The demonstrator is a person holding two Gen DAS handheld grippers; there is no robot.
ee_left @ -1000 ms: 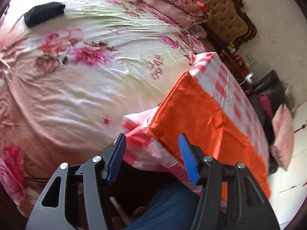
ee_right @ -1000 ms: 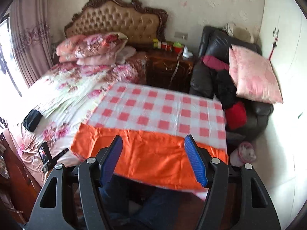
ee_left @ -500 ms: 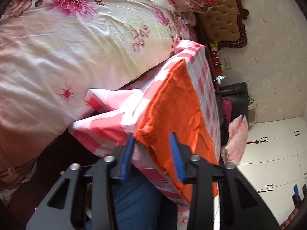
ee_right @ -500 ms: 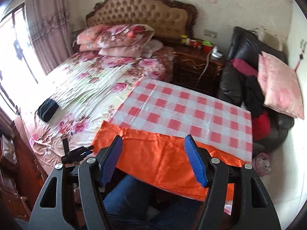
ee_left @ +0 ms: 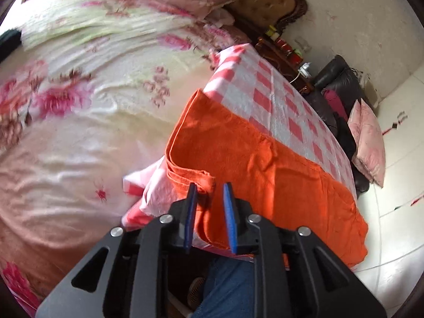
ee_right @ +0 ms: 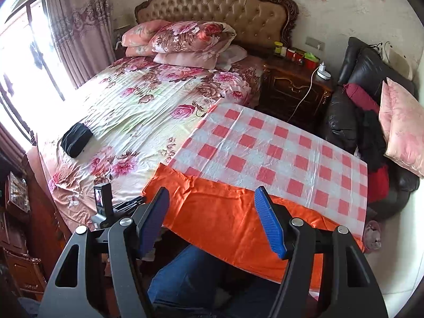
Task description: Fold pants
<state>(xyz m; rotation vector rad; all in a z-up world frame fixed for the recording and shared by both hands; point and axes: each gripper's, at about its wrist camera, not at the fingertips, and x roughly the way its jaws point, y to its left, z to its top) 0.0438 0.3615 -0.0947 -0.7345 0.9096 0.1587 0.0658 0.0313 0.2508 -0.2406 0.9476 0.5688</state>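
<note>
The orange pants [ee_left: 259, 156] lie flat along the near edge of a table covered with a red-and-white checked cloth [ee_left: 281, 98]. My left gripper [ee_left: 210, 189] sits at the pants' near left corner, its blue fingers narrowed around a raised fold of orange fabric [ee_left: 205, 180]; a gap still shows between them. In the right wrist view the pants [ee_right: 225, 212] spread across the table's front edge. My right gripper [ee_right: 212, 196] is wide open and empty, held above and in front of the pants.
A bed with a floral cover [ee_right: 137, 106] stands left of the table, with a black bundle [ee_right: 76, 139] on it. A dark nightstand [ee_right: 294, 90] and a black sofa with a pink cushion [ee_right: 400, 124] stand behind. My blue-jeaned legs [ee_right: 190, 278] are under the table's edge.
My left gripper has come onto the pants' near left corner and its fingers have narrowed around a fold. The right gripper stays open and has risen, viewing the table from higher.
</note>
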